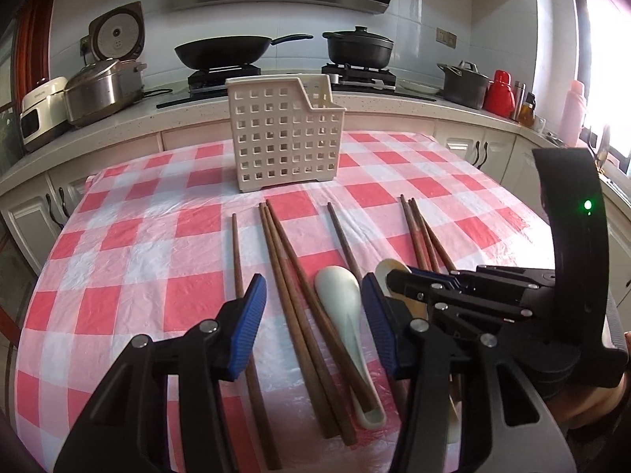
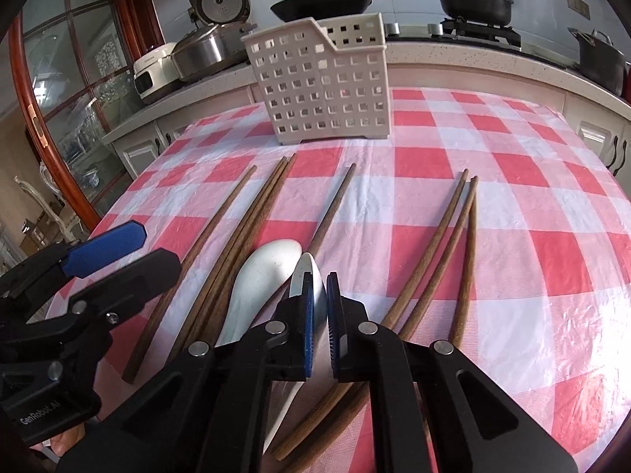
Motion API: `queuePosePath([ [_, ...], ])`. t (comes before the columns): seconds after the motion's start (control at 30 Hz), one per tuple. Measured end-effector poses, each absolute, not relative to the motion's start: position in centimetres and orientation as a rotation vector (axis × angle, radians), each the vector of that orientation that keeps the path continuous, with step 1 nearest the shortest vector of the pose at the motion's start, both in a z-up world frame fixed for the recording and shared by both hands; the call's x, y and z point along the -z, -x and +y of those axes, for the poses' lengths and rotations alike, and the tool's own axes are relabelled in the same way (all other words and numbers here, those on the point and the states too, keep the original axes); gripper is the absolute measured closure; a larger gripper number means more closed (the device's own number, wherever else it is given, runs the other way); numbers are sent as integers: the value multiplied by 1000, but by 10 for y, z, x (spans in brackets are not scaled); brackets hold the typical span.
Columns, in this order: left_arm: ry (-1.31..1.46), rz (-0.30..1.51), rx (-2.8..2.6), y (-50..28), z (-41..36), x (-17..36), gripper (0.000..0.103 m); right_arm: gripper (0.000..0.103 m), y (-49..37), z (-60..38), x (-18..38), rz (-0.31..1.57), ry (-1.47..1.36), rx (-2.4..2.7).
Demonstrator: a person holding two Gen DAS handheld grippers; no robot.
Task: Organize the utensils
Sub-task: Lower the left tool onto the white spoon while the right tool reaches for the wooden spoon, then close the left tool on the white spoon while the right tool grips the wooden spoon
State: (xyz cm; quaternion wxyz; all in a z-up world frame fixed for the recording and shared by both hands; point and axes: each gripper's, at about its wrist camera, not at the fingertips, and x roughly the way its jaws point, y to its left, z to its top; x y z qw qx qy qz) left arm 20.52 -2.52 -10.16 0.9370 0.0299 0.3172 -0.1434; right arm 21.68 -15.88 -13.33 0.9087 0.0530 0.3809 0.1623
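A white perforated basket [image 1: 282,134] [image 2: 323,82] stands upright at the far middle of the checked table. Several brown chopsticks [image 1: 292,276] [image 2: 236,236] lie in front of it, with a white spoon [image 1: 345,307] [image 2: 260,276] among them. My left gripper [image 1: 315,299] is open just above the chopsticks and that spoon; it also shows in the right wrist view [image 2: 130,252]. My right gripper [image 2: 320,299] is shut on a second white spoon [image 2: 313,287] turned on its edge; in the left wrist view it [image 1: 398,280] sits right of my left gripper with the spoon bowl [image 1: 384,270] poking out.
A red-and-white checked cloth [image 1: 118,256] [image 2: 512,197] covers the table. Behind it runs a counter with a wok [image 1: 224,51], a black pot [image 1: 359,47], rice cookers [image 1: 98,86], a grey pot [image 1: 463,82] and a red flask [image 1: 500,92].
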Motion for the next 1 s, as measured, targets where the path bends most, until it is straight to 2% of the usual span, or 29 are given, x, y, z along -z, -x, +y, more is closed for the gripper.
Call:
queuePosePath([
  [0.1, -78, 672, 335, -210, -37, 103, 57, 94, -216, -172, 130, 772, -151, -311],
  [0.2, -106, 707, 385, -223, -53, 109, 68, 94, -215, -184, 128, 759, -170, -284],
  [0.27, -107, 740, 414, -234, -63, 115, 81, 94, -214, -190, 126, 751, -184, -279],
  [0.43, -157, 789, 400, -256, -80, 130, 88, 94, -209, -202, 119, 709, -188, -276],
  [1.0, -96, 800, 380, -261, -63, 125, 89, 94, -208, -211, 125, 703, -215, -281],
])
